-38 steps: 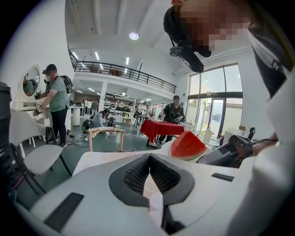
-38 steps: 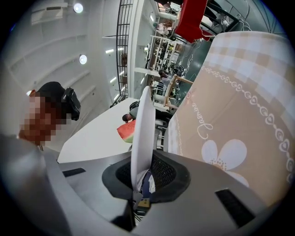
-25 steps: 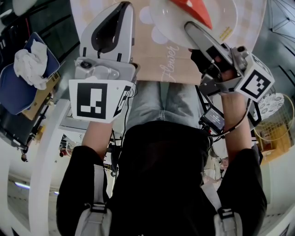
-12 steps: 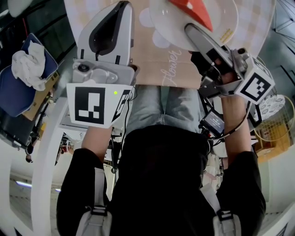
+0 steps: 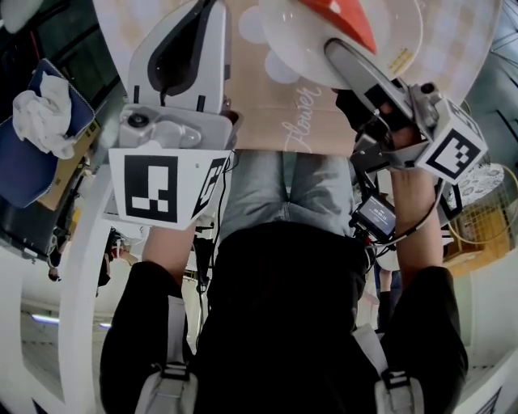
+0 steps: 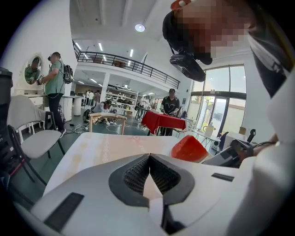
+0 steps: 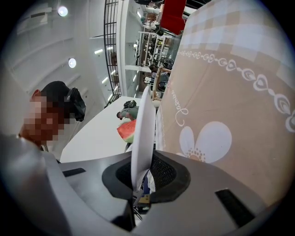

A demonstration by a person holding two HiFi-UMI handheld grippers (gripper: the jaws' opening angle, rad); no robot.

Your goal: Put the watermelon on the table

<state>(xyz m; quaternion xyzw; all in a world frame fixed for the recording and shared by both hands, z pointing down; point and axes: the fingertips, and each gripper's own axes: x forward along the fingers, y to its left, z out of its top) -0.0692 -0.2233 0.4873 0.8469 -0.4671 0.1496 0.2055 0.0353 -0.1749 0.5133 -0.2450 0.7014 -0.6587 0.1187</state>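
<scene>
Table (image 5: 267, 105): covered with a beige cloth, checked pale towards the edges, with white daisy shapes and a chain of white loops. The word "Flower" (image 5: 301, 121) runs across it in white script. The same script shows in the right gripper view but can't be read there.

Blue padded seat (image 5: 28, 162) off the table's left side, with crumpled white cloth (image 5: 44, 113) lying on it.

Left gripper (image 5: 206, 6) (image 6: 148, 159): white body, black-and-white marker cube at the rear. Jaws closed, ribbed pads meeting at the tips, nothing between them. It hangs over the cloth, touching no object.

Right gripper (image 5: 340, 52) (image 7: 144, 173): grey body, marker cube at the rear. Jaws clamped on the near rim of the plate, which stands edge-on between the pads in the right gripper view.

Plate (image 5: 299, 36) (image 7: 143, 133): white, round, over the cloth. Whether it rests on the cloth can't be told.

Watermelon (image 5: 344, 16) (image 6: 188, 148) (image 7: 126, 130): a wedge of red flesh with green rind showing in the right gripper view. It sits on the plate, past the gripped rim, ahead of the right jaws and not touching them. It is right of the left gripper's tips and apart from them.
</scene>
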